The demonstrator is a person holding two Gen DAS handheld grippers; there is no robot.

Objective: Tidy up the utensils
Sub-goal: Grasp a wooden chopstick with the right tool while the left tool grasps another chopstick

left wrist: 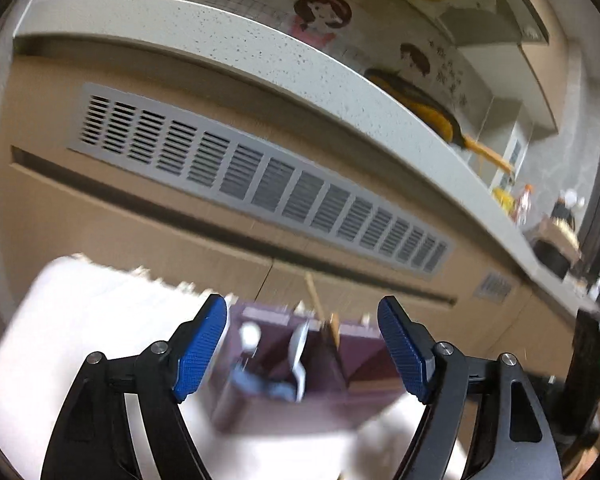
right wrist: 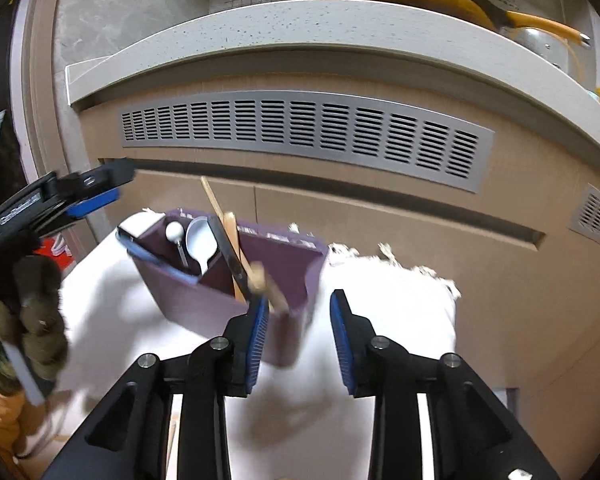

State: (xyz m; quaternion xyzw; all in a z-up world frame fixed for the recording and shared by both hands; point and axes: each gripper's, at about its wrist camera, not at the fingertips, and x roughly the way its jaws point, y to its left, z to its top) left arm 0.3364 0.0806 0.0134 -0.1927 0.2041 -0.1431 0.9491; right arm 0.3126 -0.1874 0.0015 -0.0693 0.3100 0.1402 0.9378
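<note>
A purple utensil holder [right wrist: 220, 300] is seen standing on a white cloth [right wrist: 380, 320] in front of a tan cabinet face with a grey louvred vent [right wrist: 308, 136]. The holder is divided into compartments: a white spoon [right wrist: 200, 240] and a small round-headed utensil [right wrist: 175, 232] are held in the left one, while a dark flat utensil [right wrist: 230, 256] and wooden sticks [right wrist: 214, 200] are leaned in the middle one. A blurred wooden piece [right wrist: 266, 282] is caught at the holder's near rim, just beside the right gripper's [right wrist: 300, 334] left pad; whether it is touched cannot be told.

The right gripper's jaws are shown apart, with nothing clamped. The left gripper [left wrist: 302, 346] is shown spread wide before the holder, nothing pressed between its blue pads [left wrist: 200, 350]. A gloved hand [right wrist: 28, 312] is seen at the left edge. A yellow-and-black pan [right wrist: 460, 4] is visible on the speckled counter [right wrist: 300, 24] above.
</note>
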